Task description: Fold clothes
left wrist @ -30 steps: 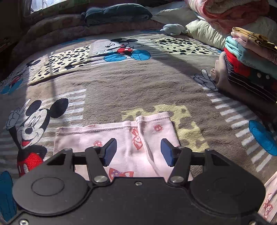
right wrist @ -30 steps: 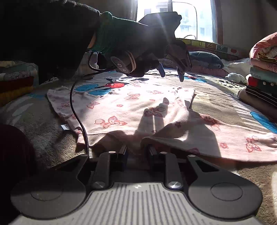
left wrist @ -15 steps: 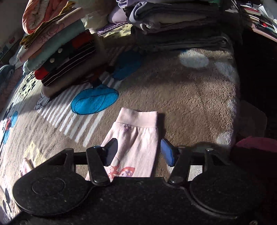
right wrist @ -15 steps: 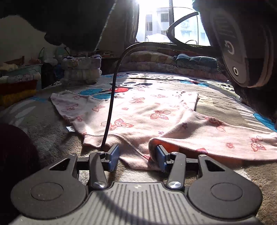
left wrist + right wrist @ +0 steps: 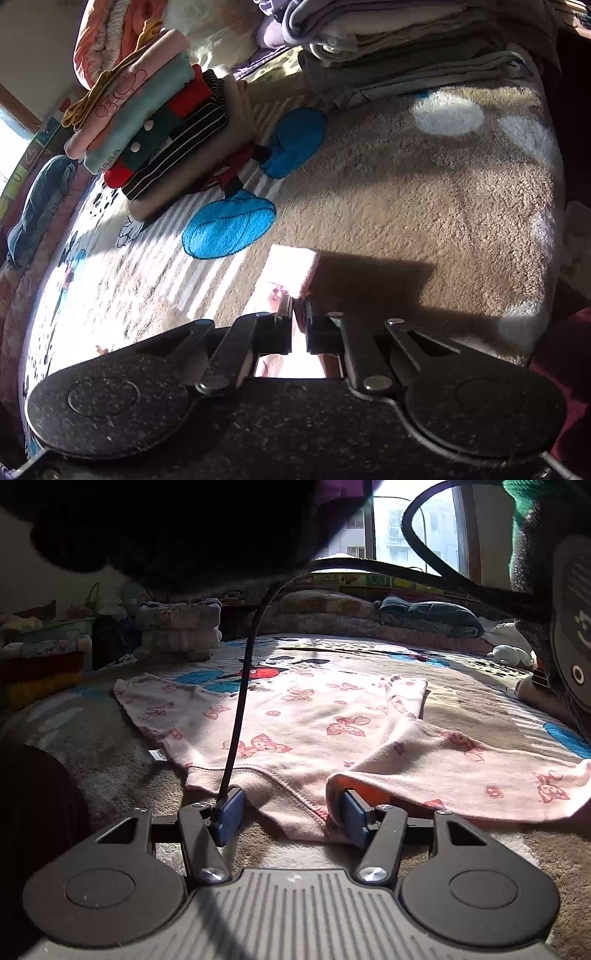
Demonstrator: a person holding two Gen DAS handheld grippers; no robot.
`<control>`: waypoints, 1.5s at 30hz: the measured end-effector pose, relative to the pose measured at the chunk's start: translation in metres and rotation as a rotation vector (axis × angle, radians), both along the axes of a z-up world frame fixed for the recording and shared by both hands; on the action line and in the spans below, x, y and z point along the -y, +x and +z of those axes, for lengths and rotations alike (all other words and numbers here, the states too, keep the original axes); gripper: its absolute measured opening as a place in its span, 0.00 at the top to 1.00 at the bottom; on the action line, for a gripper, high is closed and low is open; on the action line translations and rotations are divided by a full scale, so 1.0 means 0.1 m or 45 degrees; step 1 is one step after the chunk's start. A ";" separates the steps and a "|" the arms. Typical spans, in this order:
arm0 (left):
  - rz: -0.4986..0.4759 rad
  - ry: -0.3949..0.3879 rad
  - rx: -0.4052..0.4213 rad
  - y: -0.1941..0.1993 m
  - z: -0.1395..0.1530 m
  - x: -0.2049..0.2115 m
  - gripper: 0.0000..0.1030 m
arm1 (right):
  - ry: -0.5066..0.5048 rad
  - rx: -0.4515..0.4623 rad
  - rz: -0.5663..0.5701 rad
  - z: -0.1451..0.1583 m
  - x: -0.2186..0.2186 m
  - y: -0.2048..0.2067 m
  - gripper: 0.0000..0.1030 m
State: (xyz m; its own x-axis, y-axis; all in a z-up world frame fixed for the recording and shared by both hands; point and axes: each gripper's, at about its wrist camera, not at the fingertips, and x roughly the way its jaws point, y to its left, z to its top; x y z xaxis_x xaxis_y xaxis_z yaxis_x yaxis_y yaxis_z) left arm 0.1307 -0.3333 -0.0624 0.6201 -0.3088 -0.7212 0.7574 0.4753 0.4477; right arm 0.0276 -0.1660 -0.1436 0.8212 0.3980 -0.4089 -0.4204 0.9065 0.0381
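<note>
My left tongs (image 5: 298, 317) are pinched nearly closed on the cuff of the pink garment (image 5: 291, 266), low in the frame's centre. My right tongs (image 5: 291, 814) stand wide apart, gripping nothing, straddling its hem at lower centre. The garment lies spread on the blanket (image 5: 461, 698) across mid-frame. Folded clothes (image 5: 155, 122) sit stacked at upper left.

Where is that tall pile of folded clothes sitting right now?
In the left wrist view, the pile of folded clothes sits upper left on the cartoon blanket, just beyond the blue patch and left of the grey folded bedding.
</note>
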 end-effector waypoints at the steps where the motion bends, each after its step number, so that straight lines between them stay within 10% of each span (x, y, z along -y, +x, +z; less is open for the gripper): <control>1: 0.034 -0.059 0.003 0.02 0.13 -0.12 0.95 | 0.000 0.001 -0.001 0.00 0.00 0.00 0.42; 12: 0.612 -0.844 0.074 0.02 1.53 -2.56 0.95 | 0.024 0.012 -0.009 0.04 0.02 -0.05 0.38; 25: 1.178 -1.112 -0.205 0.32 0.42 -4.36 0.95 | 0.032 0.083 -0.033 0.19 0.13 -0.23 0.34; 34: 1.251 -1.437 -0.349 0.30 0.08 -4.74 0.95 | -0.034 0.029 0.036 0.07 -0.02 -0.01 0.30; 45: 1.062 -1.616 -0.422 0.59 0.43 -4.40 0.95 | -0.001 0.011 0.026 0.08 -0.02 0.02 0.31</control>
